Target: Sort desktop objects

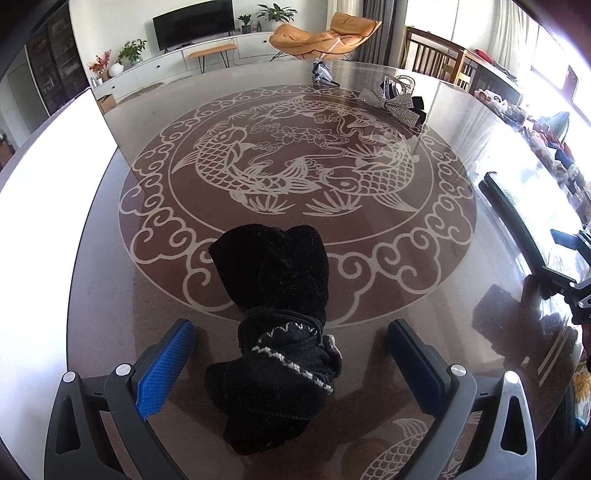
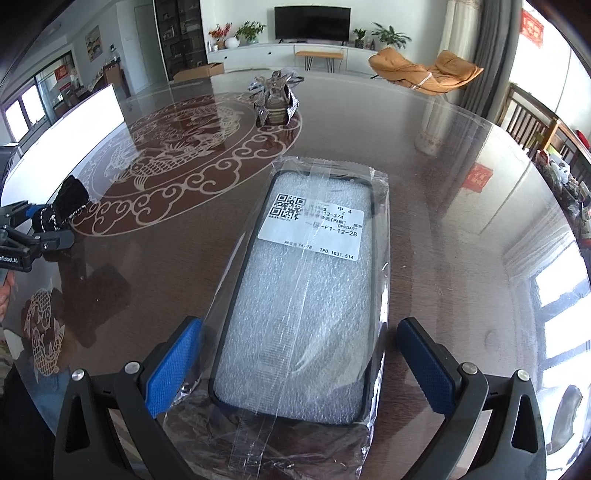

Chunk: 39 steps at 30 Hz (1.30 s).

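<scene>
A home: an open living and dining room.

A dark flat television [image 2: 312,23] stands on a long white low cabinet [image 2: 280,55] against the far wall, with potted plants [image 2: 250,31] and a vase of red flowers [image 2: 220,35] ranged along its top. A small wooden bench [image 2: 319,56] sits in front of the cabinet, and an orange lounge chair [image 2: 424,72] is set near grey curtains [image 2: 495,55] by a bright window. Wooden dining chairs [image 1: 437,55] stand at the edge of a large round glass-topped surface [image 1: 110,277] patterned with carp and cloud scrolls. A tall dark display cabinet [image 2: 181,35] fills the left wall, and red paper decorations [image 2: 532,27] hang on the window.
</scene>
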Available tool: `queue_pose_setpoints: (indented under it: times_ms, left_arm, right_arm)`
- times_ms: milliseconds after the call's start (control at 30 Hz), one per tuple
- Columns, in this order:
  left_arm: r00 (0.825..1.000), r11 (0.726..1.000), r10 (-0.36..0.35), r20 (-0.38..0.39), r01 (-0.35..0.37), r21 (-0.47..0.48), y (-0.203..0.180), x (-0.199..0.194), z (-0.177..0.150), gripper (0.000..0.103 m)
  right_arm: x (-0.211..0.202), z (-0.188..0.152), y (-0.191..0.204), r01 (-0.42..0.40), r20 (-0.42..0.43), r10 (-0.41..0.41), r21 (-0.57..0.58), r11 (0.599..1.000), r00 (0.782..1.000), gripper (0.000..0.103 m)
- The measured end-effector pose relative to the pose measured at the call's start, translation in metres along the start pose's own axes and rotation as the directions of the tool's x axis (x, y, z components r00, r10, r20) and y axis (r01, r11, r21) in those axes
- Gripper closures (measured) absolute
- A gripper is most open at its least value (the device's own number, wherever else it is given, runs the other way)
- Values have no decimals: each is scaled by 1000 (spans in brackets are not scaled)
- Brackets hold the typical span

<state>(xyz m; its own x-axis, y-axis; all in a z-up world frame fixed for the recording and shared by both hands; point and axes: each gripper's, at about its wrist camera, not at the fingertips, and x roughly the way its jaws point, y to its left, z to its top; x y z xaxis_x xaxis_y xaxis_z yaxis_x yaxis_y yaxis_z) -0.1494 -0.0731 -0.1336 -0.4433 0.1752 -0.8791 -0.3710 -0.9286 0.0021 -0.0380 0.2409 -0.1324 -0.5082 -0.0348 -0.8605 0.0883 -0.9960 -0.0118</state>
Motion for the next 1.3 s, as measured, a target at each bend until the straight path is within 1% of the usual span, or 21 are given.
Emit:
queue_pose_setpoints:
  times_ms: [100,200,333,400,467,533,567,600,633,667,700,733,767,800,867,967,1067,1133,1233,1300]
  left_arm:
    - [999,1000,3,37,-3,-5,-1,3,4,0]
    - [999,1000,5,39,-5,-9,-2,4,6,0]
    - [999,1000,-3,47,3,5,0,-1,-1,0]
    - [998,1000,-8,58,8,13,1,-2,-5,0]
    - [998,1000,-8,61,8,13,1,-2,-5,0]
    - [999,1000,-5,47,4,11,1,-1,-3,0]
    - [999,1000,-2,45,1,11,1,-2,-3,3]
    - [998,1000,-4,55,3,14,1,-4,-3,10]
    - [998,1000,-10,67,9,22,1,-7,-3,26]
    - [997,999,-15,72,13,32,1,-9,-3,40]
    - [997,999,-18,70,15,36,1,-11,-2,45]
    - [998,999,-18,68,15,35,2,-11,-1,58]
    - [998,999,-18,66,16,33,4,-12,0,65]
    - [998,999,-29,62,27,26,5,-13,0,65]
    - [997,999,-45,64,45,8,7,-15,-1,66]
    - [996,999,-47,74,47,4,6,-20,-6,67]
    - [995,998,-56,88,55,7,4,-29,-8,67]
    - [993,998,-61,97,60,10,1,-35,-8,67]
    - [993,998,-65,98,65,8,0,-43,-6,67]
    - [991,997,-76,112,76,5,1,-54,-2,67]
  right_arm:
    - [5,9,-1,-5,-44,4,-5,1000,999,0]
    - [12,21,2,-6,-94,5,-6,1000,996,0]
    - [22,38,4,-4,-184,4,-2,1000,983,0]
    - [25,43,4,-1,-184,1,4,1000,983,0]
    - [26,44,3,7,-148,-4,17,1000,989,0]
    - [25,41,2,11,-112,-8,26,1000,994,0]
    - [23,39,1,15,-94,-12,33,999,995,1]
    - [20,38,0,20,-81,-16,38,999,997,6]
    - [17,36,-1,24,-67,-21,48,999,998,12]
    - [15,35,-3,27,-60,-23,52,998,998,15]
    - [14,35,-4,26,-57,-23,50,998,998,19]
    - [13,35,-5,25,-57,-22,46,999,998,22]
    - [12,35,-6,23,-58,-20,42,999,998,24]
    - [11,35,-7,21,-62,-18,41,999,998,26]
    - [10,35,-10,12,-68,-9,45,999,998,26]
    - [5,32,-14,4,-71,-1,51,999,997,27]
    - [-7,30,-16,-22,-51,26,70,997,998,27]
    - [-16,29,-14,-38,-34,40,64,997,999,27]
    - [-24,30,-10,-46,-30,48,57,997,998,27]
    - [-32,34,-9,-79,-21,81,72,994,996,27]
